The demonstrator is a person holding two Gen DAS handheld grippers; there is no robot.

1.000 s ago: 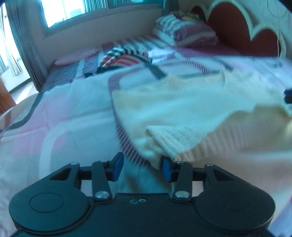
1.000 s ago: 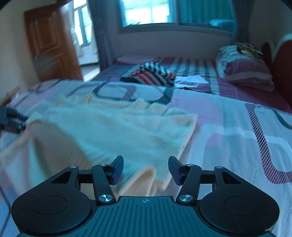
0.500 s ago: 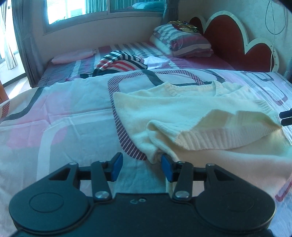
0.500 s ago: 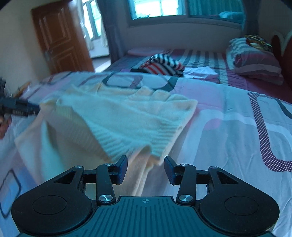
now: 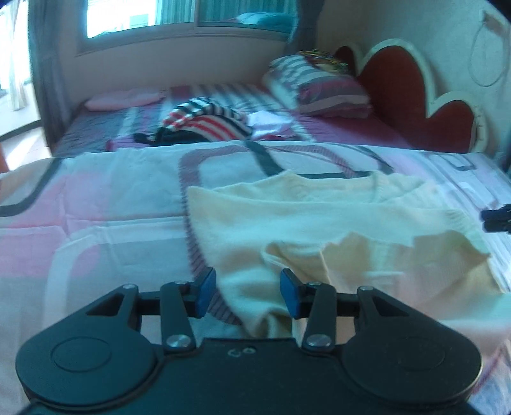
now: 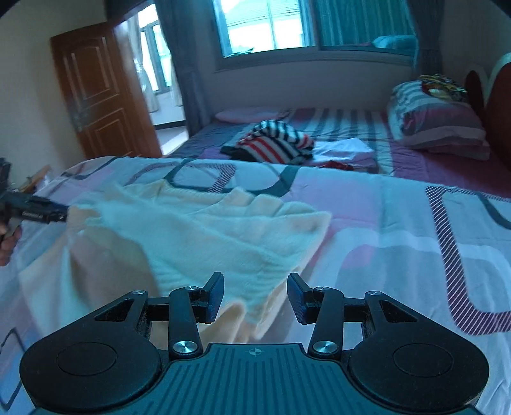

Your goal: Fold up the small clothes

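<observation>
Right now your left gripper (image 5: 247,292) has its jaws apart, with the near edge of the cream sweater (image 5: 287,223) bunched between the blue pads (image 5: 204,290). You cannot tell whether those pads press the knit; a gap shows on the left side. The jaws are closing slightly.

Your right gripper (image 6: 255,298) also stands apart, and a folded corner of the sweater (image 6: 198,242) hangs between its fingers (image 6: 295,298). Cloth sits loose there, with space on both sides, so nothing looks clamped.

You see the sweater spread across the patterned bedspread (image 5: 111,204), partly lifted and creased, its ribbed hem turned over toward you. In the right view the other gripper's tip meets the far left edge of the knit, beside a hand (image 6: 8,242).

Farther back on the bed lies a striped garment (image 6: 274,143), with a white folded piece (image 6: 345,150) just beside it. Pillows (image 5: 319,86) rest near the red headboard (image 5: 415,95). A wooden door (image 6: 95,92) stands to the left, below the window (image 6: 268,25) wall.
</observation>
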